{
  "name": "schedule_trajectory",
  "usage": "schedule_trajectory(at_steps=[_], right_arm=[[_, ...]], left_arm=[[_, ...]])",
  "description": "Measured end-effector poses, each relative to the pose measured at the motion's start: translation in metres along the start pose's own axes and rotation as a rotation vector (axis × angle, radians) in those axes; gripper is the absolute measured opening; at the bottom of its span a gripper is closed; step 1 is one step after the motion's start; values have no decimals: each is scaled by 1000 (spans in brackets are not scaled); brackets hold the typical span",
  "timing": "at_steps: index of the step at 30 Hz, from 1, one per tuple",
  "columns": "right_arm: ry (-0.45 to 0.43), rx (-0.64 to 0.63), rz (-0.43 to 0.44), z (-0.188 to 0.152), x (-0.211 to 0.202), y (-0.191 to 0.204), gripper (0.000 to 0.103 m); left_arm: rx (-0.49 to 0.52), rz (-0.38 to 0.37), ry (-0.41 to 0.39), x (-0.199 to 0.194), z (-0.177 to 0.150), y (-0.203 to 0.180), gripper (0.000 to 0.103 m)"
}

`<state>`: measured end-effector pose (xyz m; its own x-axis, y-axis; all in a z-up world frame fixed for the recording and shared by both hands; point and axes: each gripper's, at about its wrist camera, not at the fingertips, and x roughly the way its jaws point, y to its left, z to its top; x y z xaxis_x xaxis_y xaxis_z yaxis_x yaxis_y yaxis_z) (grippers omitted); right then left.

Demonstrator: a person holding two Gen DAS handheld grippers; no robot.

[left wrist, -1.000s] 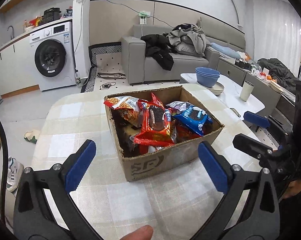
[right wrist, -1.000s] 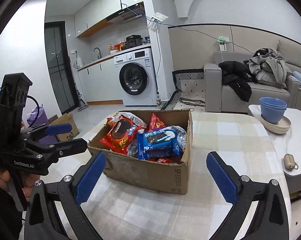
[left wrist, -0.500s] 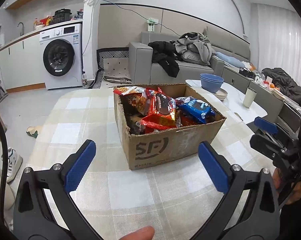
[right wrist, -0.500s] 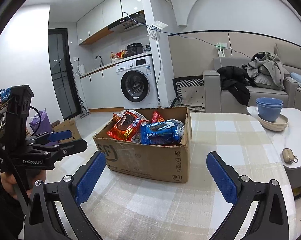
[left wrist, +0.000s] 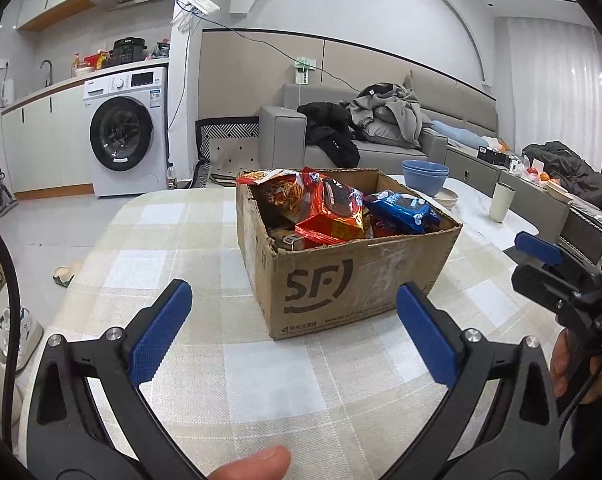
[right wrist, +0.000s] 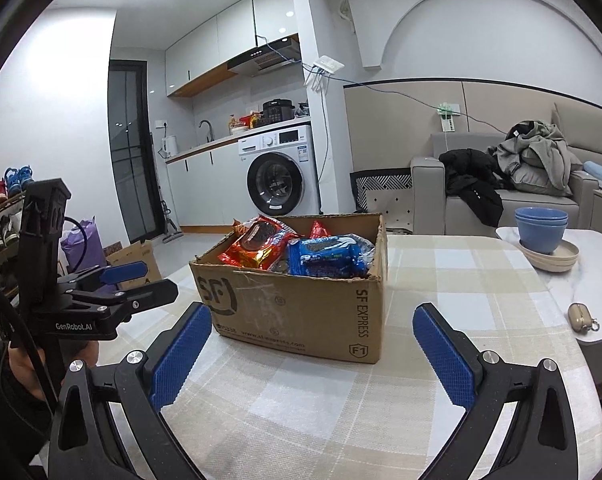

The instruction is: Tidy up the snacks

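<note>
A brown cardboard box [left wrist: 353, 280] [right wrist: 301, 308] marked SF stands on the checked tablecloth [left wrist: 261, 376], full of snack packets: a red-orange packet [left wrist: 333, 216] [right wrist: 257, 248], a blue cookie packet [left wrist: 401, 212] [right wrist: 325, 256] and a noodle-print bag [left wrist: 281, 196]. My left gripper [left wrist: 293, 332] is open, low over the cloth just short of the box's near corner. My right gripper [right wrist: 311, 352] is open too, in front of the box's long side. Each gripper shows at the edge of the other's view, held by a hand. Neither holds anything.
Blue bowls [right wrist: 541, 228] on a beige plate [right wrist: 553, 258], a cup [left wrist: 503, 202] and a small tan case [right wrist: 581, 316] sit on the white marble table to the right. Behind are a grey sofa [left wrist: 381, 148] with clothes and a washing machine [left wrist: 127, 136]. A thumb [left wrist: 253, 464] shows at the bottom.
Both grippers have dropped lower and tilted up, so the box is now seen from the side rather than from above. Both stayed open and the box has not moved.
</note>
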<state>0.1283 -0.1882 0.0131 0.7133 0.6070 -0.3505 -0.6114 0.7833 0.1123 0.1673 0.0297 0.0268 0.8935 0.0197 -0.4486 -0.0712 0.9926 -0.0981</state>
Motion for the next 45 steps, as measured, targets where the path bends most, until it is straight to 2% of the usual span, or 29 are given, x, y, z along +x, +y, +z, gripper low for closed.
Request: schedule_trajectory(at_steps=[16,24,45], right_arm=[[-42,-20,-20,-5,-8,0,103],[-42,-50,-32,-5,-7,5,103],[-43,-51,-30,-6,-8,6,103]], left_arm=[[-41,36,-61,3,-19,10,102],[-3,47,-58,5,-24,2,102],[-20,47,-47,5,-28,4,102]])
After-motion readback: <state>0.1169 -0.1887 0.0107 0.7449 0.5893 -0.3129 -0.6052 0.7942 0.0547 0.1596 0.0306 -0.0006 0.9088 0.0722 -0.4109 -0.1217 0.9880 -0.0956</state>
